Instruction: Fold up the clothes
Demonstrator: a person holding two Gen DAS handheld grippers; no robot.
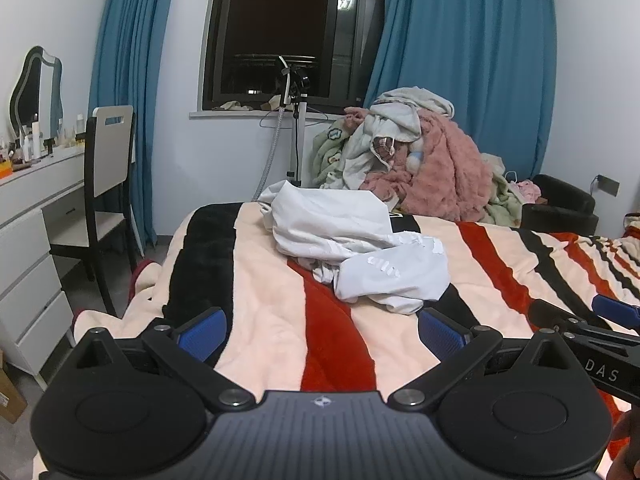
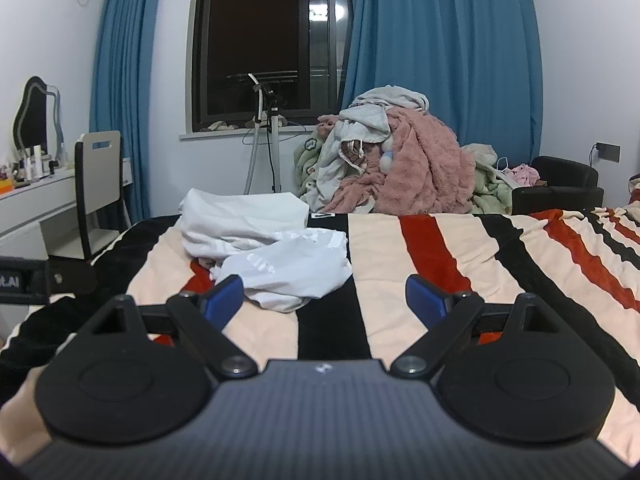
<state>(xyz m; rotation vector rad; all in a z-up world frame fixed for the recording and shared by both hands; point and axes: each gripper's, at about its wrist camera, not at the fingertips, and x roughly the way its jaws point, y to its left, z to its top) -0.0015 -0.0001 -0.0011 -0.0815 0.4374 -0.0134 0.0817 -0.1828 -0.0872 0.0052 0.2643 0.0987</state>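
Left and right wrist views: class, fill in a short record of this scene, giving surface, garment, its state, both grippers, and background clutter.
surface: bed with a striped blanket in cream, red and black
garment: white garment, lying on the blanket ahead of both grippers
state: crumpled, not yet folded
left gripper: open, empty, short of the garment
right gripper: open, empty; its left finger is next to the garment's near edge, contact unclear
background: clothes pile beyond the bed, blue curtains, dark window
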